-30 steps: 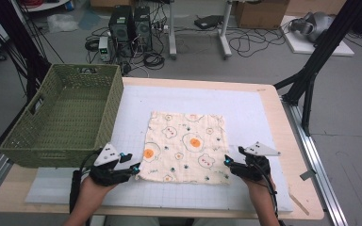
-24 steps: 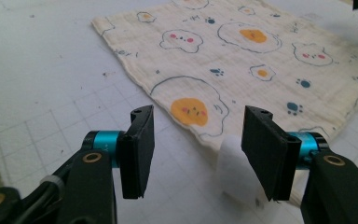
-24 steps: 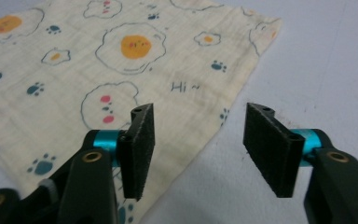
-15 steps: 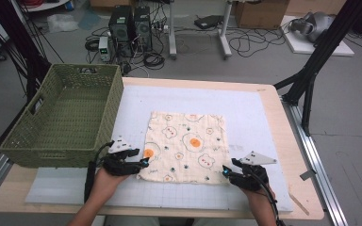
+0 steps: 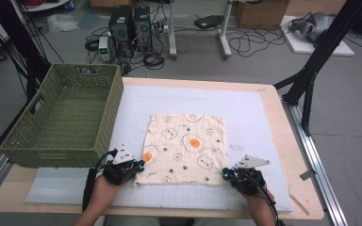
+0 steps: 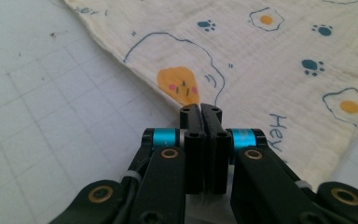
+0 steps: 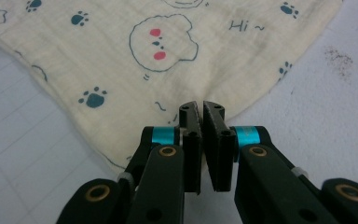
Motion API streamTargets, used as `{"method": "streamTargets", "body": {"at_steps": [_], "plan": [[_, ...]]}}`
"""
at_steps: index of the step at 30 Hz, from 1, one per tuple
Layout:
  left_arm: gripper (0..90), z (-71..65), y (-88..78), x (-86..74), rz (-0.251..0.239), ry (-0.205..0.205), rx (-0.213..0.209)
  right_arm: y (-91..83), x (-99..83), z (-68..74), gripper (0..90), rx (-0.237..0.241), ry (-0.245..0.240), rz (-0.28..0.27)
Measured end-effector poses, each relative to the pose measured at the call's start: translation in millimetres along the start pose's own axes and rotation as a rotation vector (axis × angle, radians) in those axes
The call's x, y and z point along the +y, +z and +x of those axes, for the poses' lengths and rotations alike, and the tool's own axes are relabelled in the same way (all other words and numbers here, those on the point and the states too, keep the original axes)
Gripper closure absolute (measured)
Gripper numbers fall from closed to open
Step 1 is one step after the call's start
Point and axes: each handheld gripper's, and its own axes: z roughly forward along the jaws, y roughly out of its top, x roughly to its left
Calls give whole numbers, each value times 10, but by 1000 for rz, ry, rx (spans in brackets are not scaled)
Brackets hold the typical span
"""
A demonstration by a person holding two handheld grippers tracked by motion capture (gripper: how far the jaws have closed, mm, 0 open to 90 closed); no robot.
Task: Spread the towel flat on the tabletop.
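A cream cloth point(image 5: 186, 146) printed with eggs, bears and paw marks lies flat on the white grid mat point(image 5: 254, 122). My left gripper point(image 5: 139, 166) sits at the cloth's near left corner. In the left gripper view its jaws point(image 6: 200, 111) have just closed and stand pressed together on the cloth point(image 6: 270, 60) corner. My right gripper point(image 5: 225, 174) is at the near right corner. Its jaws point(image 7: 200, 106) have also just closed and pinch the cloth point(image 7: 121, 60), which puckers toward them.
A green woven basket point(image 5: 108, 113) stands on the table's left side, close to the cloth's left edge. The wooden table edge point(image 5: 292, 141) runs along the right. Computers, cables and black stand legs are on the floor behind.
The left hand moved right and down onto the cloth's near left corner. The right hand shifted slightly to the near right corner. Both pairs of jaws closed.
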Motion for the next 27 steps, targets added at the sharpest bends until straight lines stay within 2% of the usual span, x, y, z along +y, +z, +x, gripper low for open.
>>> {"method": "streamTargets", "body": {"at_steps": [7, 11, 13, 14, 16, 17, 18, 20, 23, 25, 27], "plan": [[874, -59, -136, -49, 1, 16, -27, -106, -61, 102, 862, 20, -28, 24], [867, -75, -183, -69, -1, 6, -53, -171, -116, 160, 862, 39, -31, 35], [846, -81, -188, -72, 1, 10, -59, -199, -138, 189, 861, 35, -39, 44], [802, -75, -181, -59, -4, 5, -66, -207, -143, 196, 849, 31, -44, 44], [633, -25, -162, -7, -32, -18, -39, -215, -140, 196, 762, 13, -50, 33], [571, -25, -162, -7, -32, -18, -39, -215, -140, 196, 762, 13, -50, 33], [520, 59, -133, 89, -72, -62, -6, -214, -117, 176, 691, -13, -47, 5], [497, 153, -79, 205, -112, -95, -4, -205, -79, 149, 628, -37, -40, -21], [481, 285, 65, 368, -116, -117, 16, -164, -23, 80, 545, -65, -23, -46], [476, 326, 120, 407, -125, -132, 25, -130, 2, 31, 535, -69, 3, -52], [474, 453, 254, 491, -153, -183, 60, -97, 29, -13, 532, -76, 12, -58]]}}
